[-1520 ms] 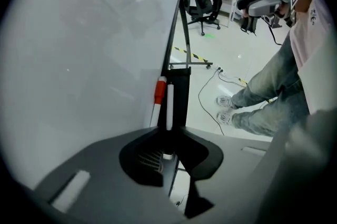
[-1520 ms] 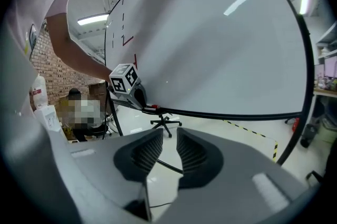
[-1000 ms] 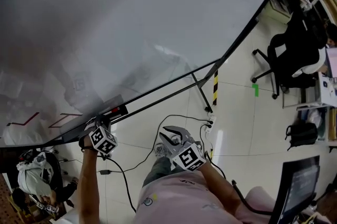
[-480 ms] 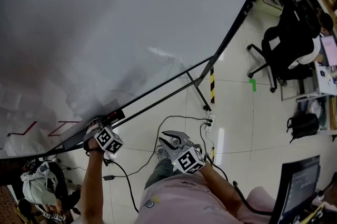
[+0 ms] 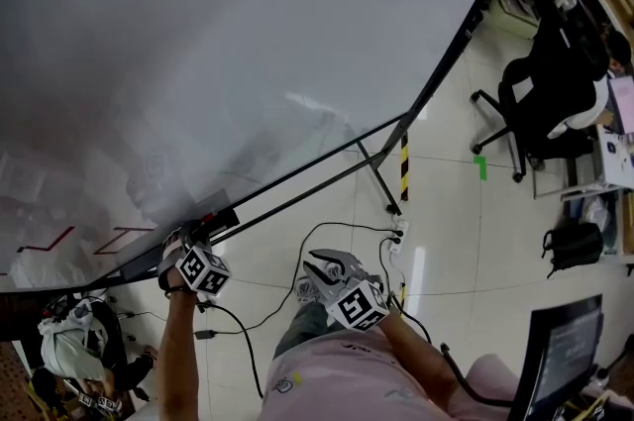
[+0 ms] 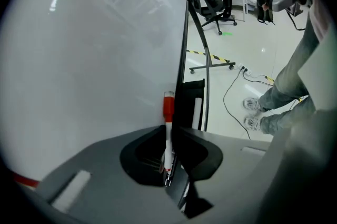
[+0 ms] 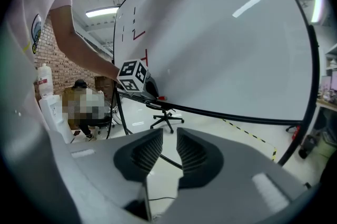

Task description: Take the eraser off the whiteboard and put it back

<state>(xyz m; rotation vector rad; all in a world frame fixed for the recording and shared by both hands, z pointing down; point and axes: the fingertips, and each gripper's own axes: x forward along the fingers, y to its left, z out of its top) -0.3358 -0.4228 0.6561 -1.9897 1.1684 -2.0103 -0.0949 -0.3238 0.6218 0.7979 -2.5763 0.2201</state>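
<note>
My left gripper (image 5: 191, 235) sits at the short black tray (image 5: 218, 215) on the whiteboard's (image 5: 248, 43) lower edge. In the left gripper view a white marker with a red cap (image 6: 168, 112) runs along the board's foot and in between the jaws of the left gripper (image 6: 167, 166). The jaws have just been opening, and a thin gap shows beside the marker. A second white marker (image 6: 198, 112) lies on the tray (image 6: 185, 104). I cannot make out an eraser. My right gripper (image 5: 317, 260) hangs in front of me, shut and empty, (image 7: 169, 152) pointing toward the board.
The board's stand legs (image 5: 381, 176) and black cables (image 5: 327, 226) with a power strip (image 5: 398, 233) cross the floor below. A person sits on an office chair (image 5: 540, 107) at the right, another person (image 5: 74, 350) at the lower left. My shoes (image 6: 253, 112) stand near the cables.
The left gripper has tipped slightly at the tray, staying by the marker. The right gripper has kept still. The head view has shifted a little.
</note>
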